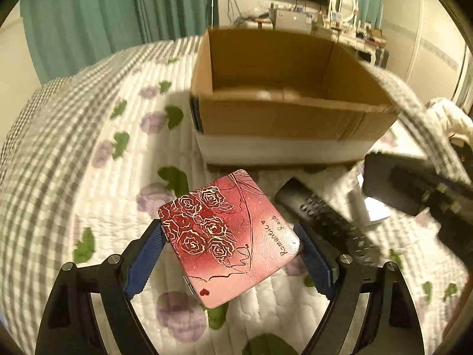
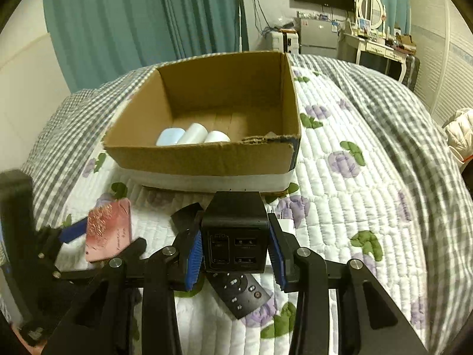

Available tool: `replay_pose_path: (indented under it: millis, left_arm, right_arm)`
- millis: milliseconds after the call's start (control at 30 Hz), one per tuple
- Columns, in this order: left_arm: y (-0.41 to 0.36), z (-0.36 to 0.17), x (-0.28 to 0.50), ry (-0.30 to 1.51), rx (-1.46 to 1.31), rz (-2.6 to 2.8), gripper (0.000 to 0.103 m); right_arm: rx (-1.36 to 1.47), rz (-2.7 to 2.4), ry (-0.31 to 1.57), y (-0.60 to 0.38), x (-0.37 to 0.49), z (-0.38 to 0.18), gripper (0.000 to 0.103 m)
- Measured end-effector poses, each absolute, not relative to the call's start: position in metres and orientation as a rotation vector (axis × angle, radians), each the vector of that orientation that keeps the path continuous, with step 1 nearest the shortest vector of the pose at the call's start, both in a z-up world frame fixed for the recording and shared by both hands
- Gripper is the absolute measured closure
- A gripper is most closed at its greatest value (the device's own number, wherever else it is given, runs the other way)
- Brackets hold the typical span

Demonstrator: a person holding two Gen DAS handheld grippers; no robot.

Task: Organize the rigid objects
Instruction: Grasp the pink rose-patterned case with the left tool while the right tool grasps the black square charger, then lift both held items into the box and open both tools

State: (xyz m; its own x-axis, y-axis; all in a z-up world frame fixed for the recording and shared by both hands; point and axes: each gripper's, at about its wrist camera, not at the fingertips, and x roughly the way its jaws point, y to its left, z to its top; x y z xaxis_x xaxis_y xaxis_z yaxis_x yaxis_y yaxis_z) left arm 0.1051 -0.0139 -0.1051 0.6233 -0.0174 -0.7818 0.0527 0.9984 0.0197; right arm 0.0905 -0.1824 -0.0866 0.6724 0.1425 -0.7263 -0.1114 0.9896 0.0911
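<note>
My left gripper (image 1: 230, 247) is shut on a flat red tin with a rose pattern (image 1: 227, 236), held above the quilt; the tin also shows in the right wrist view (image 2: 108, 230). My right gripper (image 2: 235, 247) is shut on a black power cube with sockets (image 2: 235, 236), which also shows in the left wrist view (image 1: 393, 183). An open cardboard box (image 2: 204, 159) stands ahead on the bed, also in the left wrist view (image 1: 283, 118). In it lie a light blue case (image 2: 170, 137) and two white cylinders (image 2: 193, 134). A black remote (image 1: 328, 219) lies on the quilt below the right gripper.
The bed has a white quilt with purple flowers (image 2: 340, 183) and a grey checked blanket (image 1: 38, 153) at its edges. Teal curtains (image 2: 133, 23), a dressing table with a mirror (image 2: 371, 29) and a wall screen stand behind. A white garment (image 2: 458, 133) lies at the right.
</note>
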Motion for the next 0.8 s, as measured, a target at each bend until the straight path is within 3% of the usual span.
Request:
replay_pose_path:
  millis: [367,800]
  left_arm:
    - [-0.026,-0.016,0.089,0.74,0.003,-0.076,0.015]
    - [-0.029,0.027,0.138,0.658,-0.004,-0.1,0.015]
  right_arm:
    - [0.02,0.123,0.745,-0.195,0.069,-0.038,0.065]
    - [-0.034,0.165,0.58,-0.193,0.118,0.039,0.065]
